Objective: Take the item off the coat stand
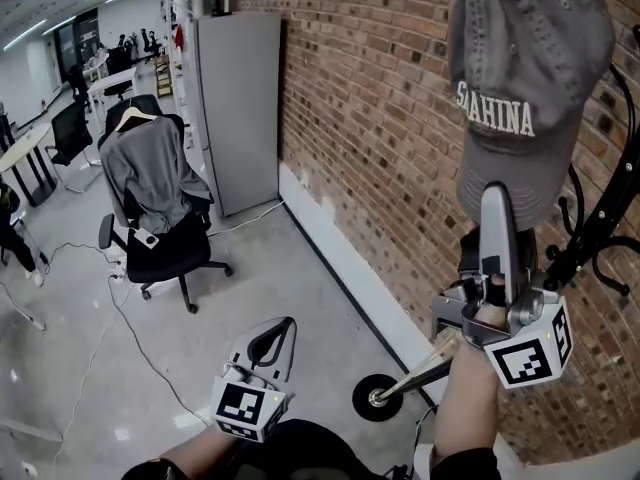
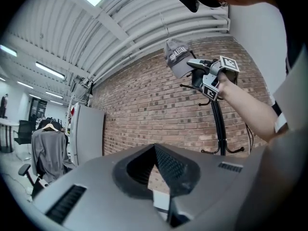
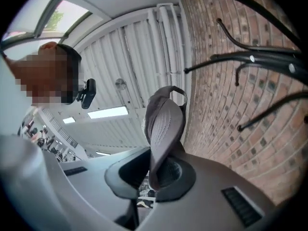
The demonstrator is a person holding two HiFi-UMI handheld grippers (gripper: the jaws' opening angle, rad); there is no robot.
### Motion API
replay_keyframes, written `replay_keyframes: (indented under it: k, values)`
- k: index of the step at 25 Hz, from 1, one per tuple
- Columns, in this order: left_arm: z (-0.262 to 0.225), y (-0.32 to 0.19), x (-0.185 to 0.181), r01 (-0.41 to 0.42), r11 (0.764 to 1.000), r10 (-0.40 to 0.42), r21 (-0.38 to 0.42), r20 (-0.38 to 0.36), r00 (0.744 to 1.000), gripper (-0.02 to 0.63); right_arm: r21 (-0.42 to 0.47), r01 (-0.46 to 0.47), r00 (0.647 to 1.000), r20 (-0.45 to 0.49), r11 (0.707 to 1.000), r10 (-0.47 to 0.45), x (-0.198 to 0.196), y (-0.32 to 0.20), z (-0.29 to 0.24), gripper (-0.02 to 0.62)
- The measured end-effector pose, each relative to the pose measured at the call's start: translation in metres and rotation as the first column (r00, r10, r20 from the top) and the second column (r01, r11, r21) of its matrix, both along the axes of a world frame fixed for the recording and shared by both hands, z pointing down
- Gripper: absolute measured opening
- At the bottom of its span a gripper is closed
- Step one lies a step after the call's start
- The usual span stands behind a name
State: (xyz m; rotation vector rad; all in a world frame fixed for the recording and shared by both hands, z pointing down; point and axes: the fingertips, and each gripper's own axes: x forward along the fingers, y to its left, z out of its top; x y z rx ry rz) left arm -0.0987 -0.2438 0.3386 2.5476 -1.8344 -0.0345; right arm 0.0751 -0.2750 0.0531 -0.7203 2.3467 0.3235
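A grey cap [image 1: 525, 78] with white lettering hangs beside the black coat stand [image 1: 600, 228] at the upper right of the head view. My right gripper [image 1: 497, 203] reaches up to it and is shut on the cap's brim. In the right gripper view the folded brim [image 3: 163, 129] runs down between the jaws, and the stand's hooks [image 3: 260, 59] spread out to the right. My left gripper [image 1: 280, 326] is held low at the bottom left, shut and empty. From the left gripper view the cap [image 2: 177, 61] and the stand's pole [image 2: 219, 124] are visible ahead.
A brick wall [image 1: 370, 118] runs behind the stand, whose round base [image 1: 377, 398] rests on the floor by the wall. A grey cabinet [image 1: 238, 108] stands at the back. An office chair draped with a grey garment [image 1: 160, 208] is at the left, with cables [image 1: 120, 308] on the floor.
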Motion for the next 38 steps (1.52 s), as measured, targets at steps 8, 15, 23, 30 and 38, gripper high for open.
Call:
replay_keyframes:
  k: [8, 15, 23, 30, 38]
  values:
    - [0.051, 0.023, -0.027, 0.069, 0.991, -0.07, -0.112, -0.008, 0.997, 0.032, -0.423, 0.3, 0.953, 0.089, 0.855, -0.29, -0.072, -0.003, 0.169, 0.032]
    - [0.131, 0.05, -0.034, 0.108, 0.953, -0.119, -0.283, -0.02, 0.993, 0.032, -0.725, 0.307, 0.938, 0.12, 0.617, -0.326, -0.073, 0.031, 0.336, 0.032]
    - [0.192, 0.067, -0.001, 0.043, 0.919, -0.057, -0.393, -0.023, 0.998, 0.032, -0.85, 0.213, 0.939, 0.042, 0.482, -0.341, -0.036, 0.088, 0.446, 0.032]
    - [0.207, 0.083, 0.018, -0.001, 0.92, 0.002, -0.393, 0.004, 1.0, 0.032, -0.852, 0.2, 0.941, 0.03, 0.484, -0.336, -0.021, 0.12, 0.475, 0.032]
    - [0.205, 0.091, 0.033, -0.036, 0.921, 0.054, -0.387, 0.034, 0.998, 0.032, -0.852, 0.21, 0.947, 0.056, 0.48, -0.316, -0.018, 0.134, 0.479, 0.032]
